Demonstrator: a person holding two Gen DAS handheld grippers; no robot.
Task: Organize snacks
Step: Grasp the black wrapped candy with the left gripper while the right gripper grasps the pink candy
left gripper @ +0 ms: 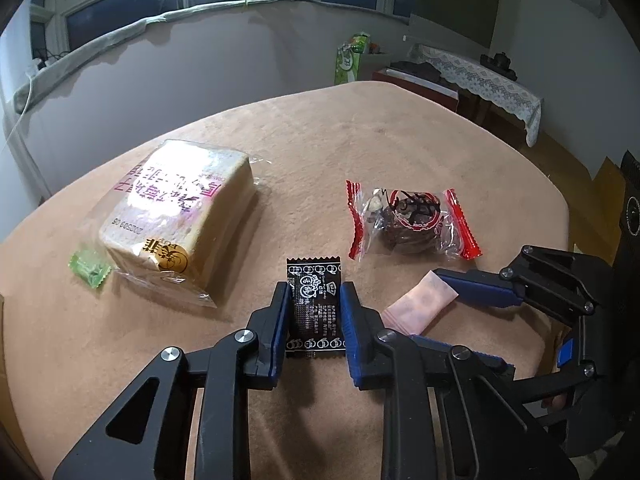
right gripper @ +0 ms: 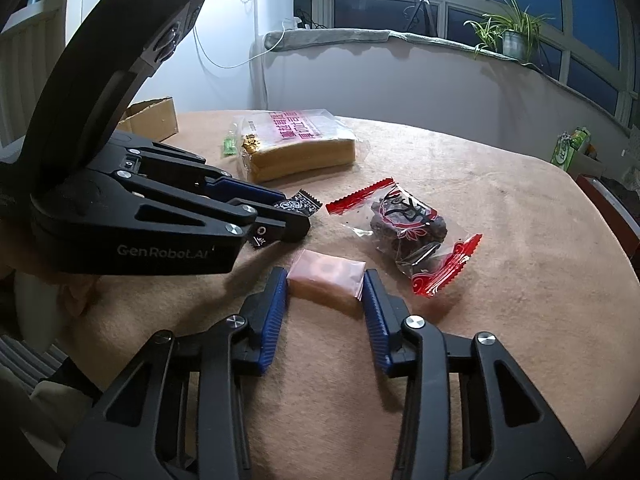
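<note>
Left gripper (left gripper: 315, 295) pinches black sachet (left gripper: 314, 300) flat on tan worktop (left gripper: 360, 140); right gripper (right gripper: 325, 280) clamps pink packet (right gripper: 326, 280) beside it. Bread bag (left gripper: 180, 208), red-ended candy (left gripper: 408, 220) behind.

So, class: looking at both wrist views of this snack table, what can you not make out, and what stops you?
- Black sachet, left wrist view: side edges hidden by the left tongs; print too small.
- Pink packet, right wrist view: no readable label; far end hidden by the right tongs in the left view.
- Cardboard box, right wrist view: contents hidden by its flaps and the left tongs' body.
- Green candy: mostly behind the bread bag.
</note>
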